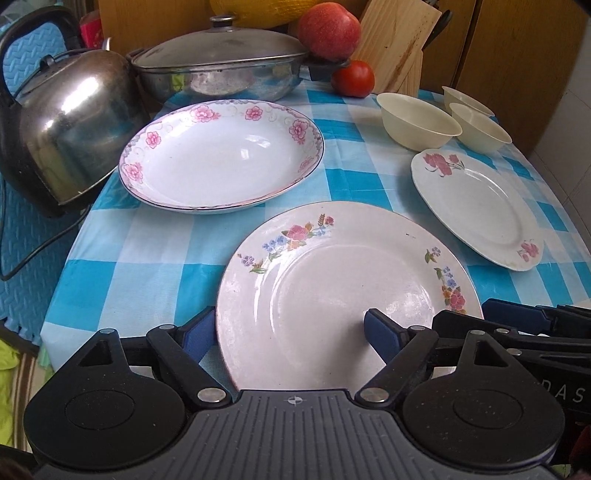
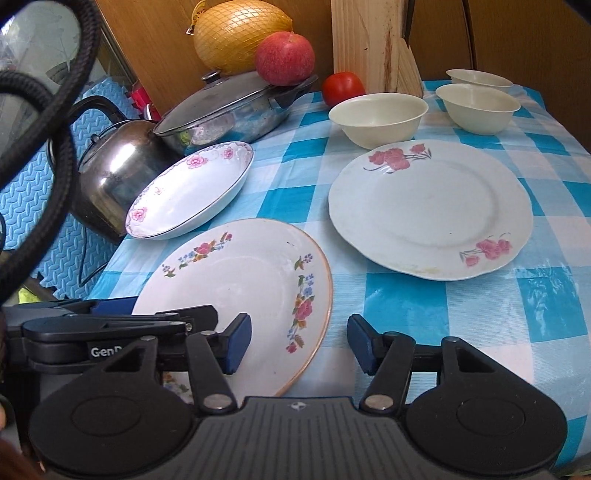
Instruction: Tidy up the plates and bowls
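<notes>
Three plates and three bowls are sitting on the checked cloth [image 1: 155,266]. In the left wrist view the near plate [image 1: 332,288] is lying at lower centre, the deep plate [image 1: 221,155] with pink flowers is sitting at upper left of centre, and the red-flower plate [image 1: 480,206] is lying at the right. The three cream bowls are clustering at upper right: one [image 1: 417,122] nearest, one [image 1: 480,127] beside it, one [image 1: 465,98] behind. One kettle [image 1: 70,136] is standing at the left edge, one lidded pan [image 1: 221,66] at top centre, one apple [image 1: 328,29] resting on the pan's rim, one tomato [image 1: 352,78] just right of it, and one wooden block [image 1: 399,48] at upper right. The right wrist view is also showing one netted yellow fruit [image 2: 240,33] at the top.

The left gripper [image 1: 290,328] is spreading its jaws wide across the near plate's left half: one pad is lying outside the left rim, the other over the plate's well; it is gripping nothing. The right gripper [image 2: 299,345] is also gaping wide, straddling the same plate's right rim, one pad over the plate, the other over bare cloth, holding nothing
</notes>
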{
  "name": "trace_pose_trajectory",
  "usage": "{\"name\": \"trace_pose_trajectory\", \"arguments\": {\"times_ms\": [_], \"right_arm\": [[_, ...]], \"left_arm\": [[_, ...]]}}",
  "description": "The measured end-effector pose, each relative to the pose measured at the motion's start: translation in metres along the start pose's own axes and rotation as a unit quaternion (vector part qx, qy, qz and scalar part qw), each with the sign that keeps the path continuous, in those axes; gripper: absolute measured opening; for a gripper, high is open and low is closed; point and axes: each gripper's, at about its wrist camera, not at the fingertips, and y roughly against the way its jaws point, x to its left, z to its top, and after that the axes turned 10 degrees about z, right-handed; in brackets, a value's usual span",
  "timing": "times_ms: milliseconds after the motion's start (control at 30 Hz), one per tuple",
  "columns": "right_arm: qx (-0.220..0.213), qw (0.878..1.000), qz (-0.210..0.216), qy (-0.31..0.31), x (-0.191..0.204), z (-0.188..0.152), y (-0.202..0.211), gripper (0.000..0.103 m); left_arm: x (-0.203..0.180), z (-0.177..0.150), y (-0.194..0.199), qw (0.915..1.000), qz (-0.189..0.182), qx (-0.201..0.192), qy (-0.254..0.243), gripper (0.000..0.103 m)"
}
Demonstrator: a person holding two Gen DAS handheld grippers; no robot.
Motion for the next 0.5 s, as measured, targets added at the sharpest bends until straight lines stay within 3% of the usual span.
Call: {"name": "trace_pose_trajectory", "arguments": {"times_ms": [133,233,500], "right_arm": [[0.002,1.000,0.021,-0.021,-0.007,0.003,0.002,0.049],[0.001,0.999,0.028,-0.040,-0.013,0.004,0.005,0.043],[-0.016,1.000,-0.005,0.013,-0.001,-0.003,0.016,0.043]], "left_arm": [[0.001,0.002,-0.001,1.0000,-0.004,0.003,0.004,0.090],[-0.001,0.001,-0.001,1.0000,-0.002,0.003,0.003,0.090],[-0.003,0.002,0.002,0.9998,-0.013,0.003,0.017,0.089]]}}
